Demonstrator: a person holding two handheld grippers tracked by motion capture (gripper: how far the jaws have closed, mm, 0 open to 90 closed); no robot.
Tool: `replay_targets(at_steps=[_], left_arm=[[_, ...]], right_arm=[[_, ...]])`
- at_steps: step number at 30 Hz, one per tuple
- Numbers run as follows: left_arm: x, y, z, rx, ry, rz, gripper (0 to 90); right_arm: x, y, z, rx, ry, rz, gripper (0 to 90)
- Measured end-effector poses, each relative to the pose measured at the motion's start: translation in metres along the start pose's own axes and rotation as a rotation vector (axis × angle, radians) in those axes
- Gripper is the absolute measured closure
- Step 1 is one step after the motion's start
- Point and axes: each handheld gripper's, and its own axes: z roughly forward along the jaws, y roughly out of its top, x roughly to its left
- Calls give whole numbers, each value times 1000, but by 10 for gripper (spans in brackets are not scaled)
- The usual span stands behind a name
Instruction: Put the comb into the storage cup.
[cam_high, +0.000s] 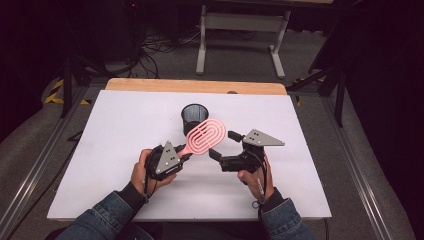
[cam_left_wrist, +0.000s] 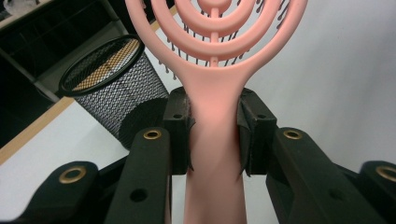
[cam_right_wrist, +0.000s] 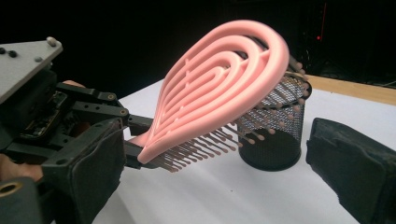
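A pink vented hairbrush (cam_high: 206, 136) hangs over the white table, bristles facing down. My left gripper (cam_high: 184, 154) is shut on its handle (cam_left_wrist: 215, 121), with both pads pressed against the sides. The brush head (cam_right_wrist: 219, 84) tilts up toward a black mesh cup (cam_high: 194, 116) standing just behind it. My right gripper (cam_high: 224, 145) is open beside the head on the right, its jaws wide apart and touching nothing. In the right gripper view its two black pads (cam_right_wrist: 84, 172) frame the brush, and the left gripper (cam_right_wrist: 46, 112) holds it from the left.
The white board (cam_high: 125, 165) lies on a wooden table (cam_high: 195, 85) whose far edge shows behind it. The mesh cup (cam_left_wrist: 112, 88) stands near the board's far middle. Beyond the table are cables, a desk frame (cam_high: 240, 30) and dark stands.
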Motion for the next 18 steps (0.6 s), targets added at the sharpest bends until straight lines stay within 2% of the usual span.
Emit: replay_targets(at_steps=[1, 2, 6, 14, 18], left_arm=[[-1, 0, 0, 5, 6, 11, 699], [-2, 1, 1, -5, 0, 8, 699], [-4, 2, 1, -13, 1, 13, 699], [-8, 3, 5, -16, -10, 24, 699], [-9, 3, 6, -18, -19, 26, 699]], right_arm=[[0, 0, 1, -4, -4, 2, 57], [-1, 0, 2, -6, 4, 32, 57], [-2, 1, 4, -2, 11, 45, 57], [1, 2, 12, 22, 23, 32, 54], [1, 2, 15, 32, 48, 21, 55]])
